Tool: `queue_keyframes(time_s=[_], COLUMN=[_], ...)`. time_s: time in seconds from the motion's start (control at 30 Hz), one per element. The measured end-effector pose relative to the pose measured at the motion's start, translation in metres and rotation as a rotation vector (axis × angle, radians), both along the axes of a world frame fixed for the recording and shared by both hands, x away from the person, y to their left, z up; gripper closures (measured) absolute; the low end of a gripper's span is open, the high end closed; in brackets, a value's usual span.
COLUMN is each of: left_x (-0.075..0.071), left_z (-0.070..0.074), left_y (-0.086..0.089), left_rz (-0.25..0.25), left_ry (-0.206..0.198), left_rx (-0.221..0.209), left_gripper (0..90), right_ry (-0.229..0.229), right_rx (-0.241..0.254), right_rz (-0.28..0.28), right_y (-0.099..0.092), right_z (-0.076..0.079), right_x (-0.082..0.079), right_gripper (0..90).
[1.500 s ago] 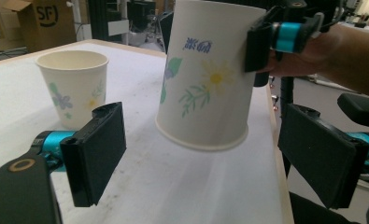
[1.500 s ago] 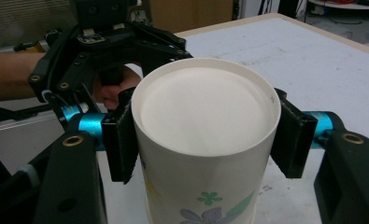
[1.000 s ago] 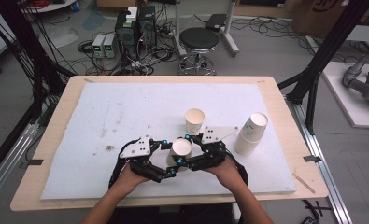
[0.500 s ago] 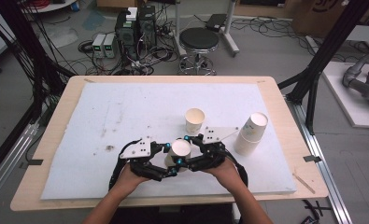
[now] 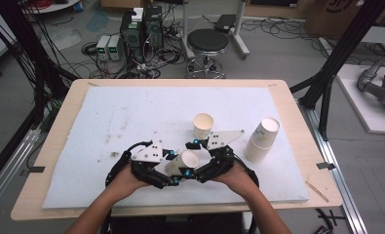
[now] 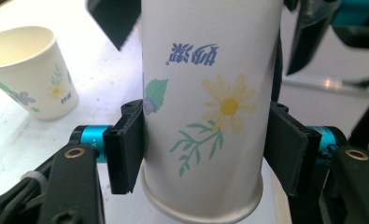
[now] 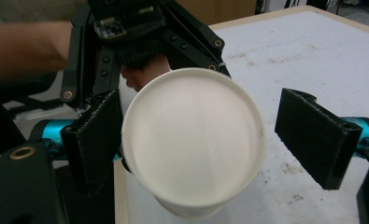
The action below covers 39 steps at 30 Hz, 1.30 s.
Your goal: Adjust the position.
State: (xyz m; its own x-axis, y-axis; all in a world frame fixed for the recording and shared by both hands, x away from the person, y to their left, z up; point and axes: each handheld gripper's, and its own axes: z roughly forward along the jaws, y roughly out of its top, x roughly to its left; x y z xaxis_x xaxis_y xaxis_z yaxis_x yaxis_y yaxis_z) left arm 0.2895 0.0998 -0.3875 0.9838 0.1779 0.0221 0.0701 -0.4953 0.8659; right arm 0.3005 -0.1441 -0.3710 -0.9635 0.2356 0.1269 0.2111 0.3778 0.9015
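A flowered white paper cup [image 5: 186, 161] hangs tilted just above the table's front edge, between both grippers. My left gripper [image 5: 174, 171] is shut on it: its jaws have just closed, and both pads press the cup's sides [image 6: 205, 107]. My right gripper [image 5: 194, 169] has just opened its jaws. They stand open around the cup's base [image 7: 191, 140], with the right pad [image 7: 317, 135] clear of it. A second cup [image 5: 202, 126] stands upright farther back, also in the left gripper view [image 6: 30, 70].
A short stack of paper cups [image 5: 262, 139] leans at the right of the white mat [image 5: 107, 122]. The wooden table edge [image 5: 48, 209] runs close under the person's forearms. A stool and cabling stand on the floor behind the table.
The left jaws closed on the cup and the right jaws spread away from it. The cup has tipped over a little between the two grippers.
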Motion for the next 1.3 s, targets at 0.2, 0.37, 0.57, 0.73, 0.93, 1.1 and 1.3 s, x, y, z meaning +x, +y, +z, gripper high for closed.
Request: queue_keyframes(time_s=[0.2,0.37,0.57,0.73,0.93,1.1,1.3], left_x=[0.001,0.002,0.003,0.005,0.005,0.006,0.005], left_z=[0.01,0.016,0.022,0.025,0.023,0.022,0.019], left_y=[-0.003,-0.004,-0.006,-0.01,-0.013,-0.014,-0.008], left_rz=[-0.031,-0.046,-0.067,-0.085,-0.107,-0.12,-0.105], left_ry=[0.003,-0.021,-0.029,-0.029,-0.015,-0.01,-0.014], left_rx=[0.105,0.186,0.276,0.329,0.365,0.378,0.31], left_gripper=[35.4,35.4,35.4,35.4,35.4,35.4,31.4], right_ry=[-0.028,-0.045,-0.065,-0.078,-0.094,-0.098,-0.087], right_rx=[-0.072,-0.127,-0.18,-0.221,-0.266,-0.283,-0.279], right_rz=[0.037,0.053,0.084,0.124,0.162,0.188,0.19], right_y=[0.002,0.003,0.005,0.01,0.013,0.014,0.013], right_z=[0.003,0.003,0.003,0.003,0.002,0.001,0.001], right_x=[0.0,0.0,0.001,0.0,0.001,0.001,0.001], right_gripper=[16.5,16.6,18.4,22.1,31.1,36.8,37.2])
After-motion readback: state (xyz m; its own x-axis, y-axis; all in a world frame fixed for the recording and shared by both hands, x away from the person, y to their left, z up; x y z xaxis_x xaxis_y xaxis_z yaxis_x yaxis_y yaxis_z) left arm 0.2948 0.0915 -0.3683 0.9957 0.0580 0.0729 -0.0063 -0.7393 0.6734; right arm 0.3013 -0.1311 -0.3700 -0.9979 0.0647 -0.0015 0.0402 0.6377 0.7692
